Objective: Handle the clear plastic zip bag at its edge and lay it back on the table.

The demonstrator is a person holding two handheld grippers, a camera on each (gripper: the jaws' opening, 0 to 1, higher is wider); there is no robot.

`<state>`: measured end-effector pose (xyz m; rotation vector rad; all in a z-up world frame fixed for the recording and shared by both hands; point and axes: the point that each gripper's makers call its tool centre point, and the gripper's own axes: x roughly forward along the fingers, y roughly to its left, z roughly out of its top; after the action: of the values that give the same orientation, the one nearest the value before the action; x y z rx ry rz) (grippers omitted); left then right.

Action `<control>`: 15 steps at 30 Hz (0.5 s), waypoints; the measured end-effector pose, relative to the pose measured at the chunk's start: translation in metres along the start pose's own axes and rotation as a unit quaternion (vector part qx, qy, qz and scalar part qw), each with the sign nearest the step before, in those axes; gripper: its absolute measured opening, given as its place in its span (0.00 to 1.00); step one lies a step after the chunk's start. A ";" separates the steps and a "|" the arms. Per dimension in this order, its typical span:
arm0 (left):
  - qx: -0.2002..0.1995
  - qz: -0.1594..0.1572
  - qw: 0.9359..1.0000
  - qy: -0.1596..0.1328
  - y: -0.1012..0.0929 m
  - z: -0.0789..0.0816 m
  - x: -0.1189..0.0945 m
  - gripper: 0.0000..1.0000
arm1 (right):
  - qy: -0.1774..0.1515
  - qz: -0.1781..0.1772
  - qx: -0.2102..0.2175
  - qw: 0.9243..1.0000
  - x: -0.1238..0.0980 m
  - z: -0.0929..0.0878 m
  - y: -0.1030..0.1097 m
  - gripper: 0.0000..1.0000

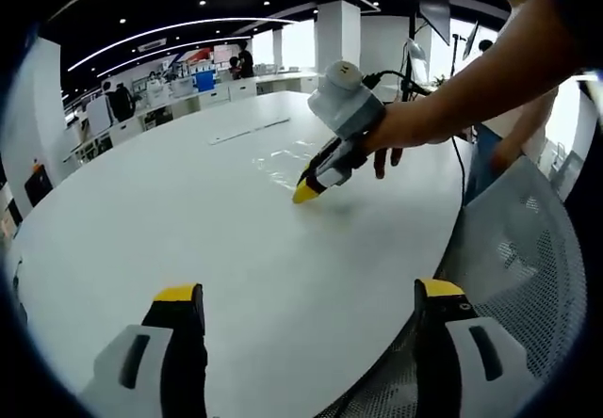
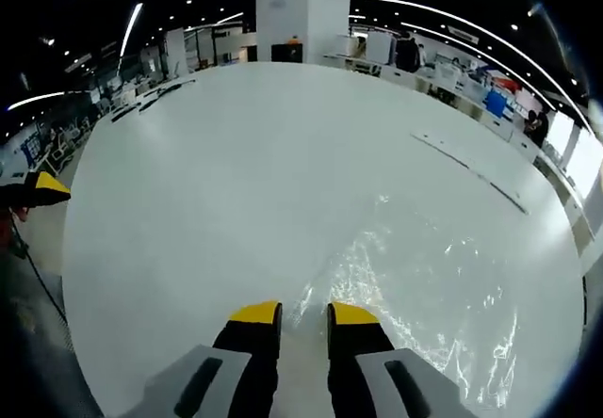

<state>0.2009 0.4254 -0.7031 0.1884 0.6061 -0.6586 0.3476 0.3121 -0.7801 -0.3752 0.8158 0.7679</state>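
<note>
Grey grippers (image 1: 311, 361), black jaws, yellow tips; bare forearm (image 1: 490, 74).

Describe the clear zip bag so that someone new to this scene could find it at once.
Start from the big white table and find the right gripper, whose yellow-tipped jaws are nearly together at the bag's near edge. The clear zip bag lies flat there, spreading away from the tips. It is see-through, with shiny wrinkles, unlike the thin flat strip farther off.

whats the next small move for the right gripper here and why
Probably ease the right gripper forward and close on the near edge of the clear bag. Its jaws sit low at that edge with only a narrow gap, and the bag lies flat on the white table, so nothing looks pinched yet. The left gripper waits open.
</note>
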 end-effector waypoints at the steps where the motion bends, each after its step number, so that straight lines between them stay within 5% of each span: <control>1: 0.000 0.001 1.000 -0.001 0.000 0.000 0.000 0.91 | 0.001 0.011 -0.012 1.000 -0.002 -0.002 0.002 0.13; 10: 0.004 0.002 1.000 -0.002 0.000 0.001 -0.001 0.89 | 0.018 0.044 -0.058 0.997 -0.020 -0.020 0.005 0.04; 15: 0.008 0.000 1.000 -0.002 0.001 0.002 -0.001 0.89 | 0.041 0.088 -0.129 0.987 -0.028 -0.030 0.014 0.05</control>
<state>0.2016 0.4258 -0.7004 0.2018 0.5982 -0.6638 0.3091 0.2912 -0.7782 -0.5737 0.8364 1.0334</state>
